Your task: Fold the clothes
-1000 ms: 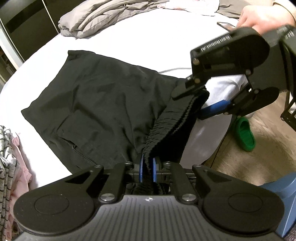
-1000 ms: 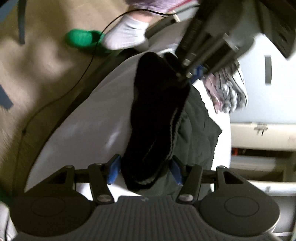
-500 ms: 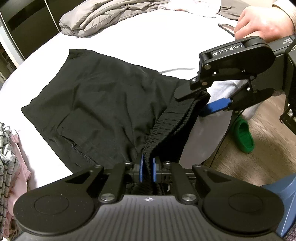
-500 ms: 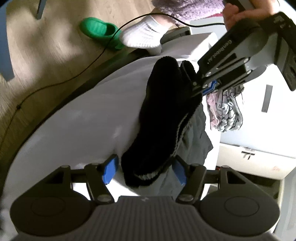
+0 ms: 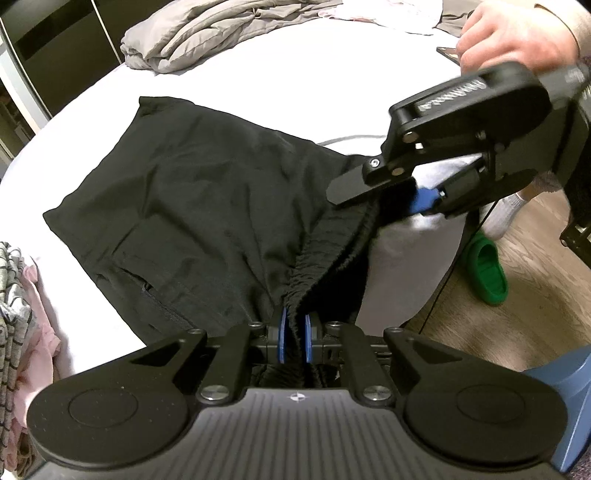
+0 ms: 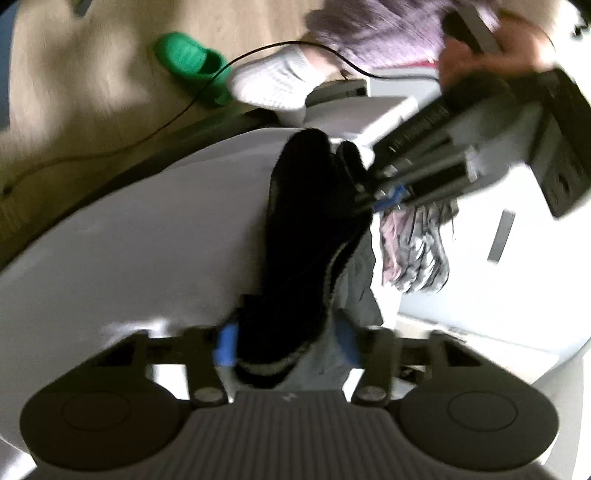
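Note:
Black shorts (image 5: 207, 206) lie spread on the white bed (image 5: 258, 81), legs pointing away. My left gripper (image 5: 294, 334) is shut on the elastic waistband (image 5: 328, 251) at the near edge. My right gripper (image 5: 391, 195) shows at the right of the left wrist view with its jaws apart around the other end of the waistband. In the blurred right wrist view the waistband (image 6: 295, 243) passes between the right gripper's (image 6: 286, 341) spread blue pads, and the left gripper (image 6: 380, 195) grips its far end.
A grey blanket (image 5: 207, 33) is bunched at the bed's far side. A pile of striped and pink clothes (image 5: 18, 317) lies at the left edge. A green slipper (image 5: 485, 269) and a cable lie on the wooden floor to the right. A phone (image 5: 448, 53) lies near the hand.
The right gripper has shifted along the waistband and lifted its end slightly. Its jaws stay apart. The left gripper keeps its hold.

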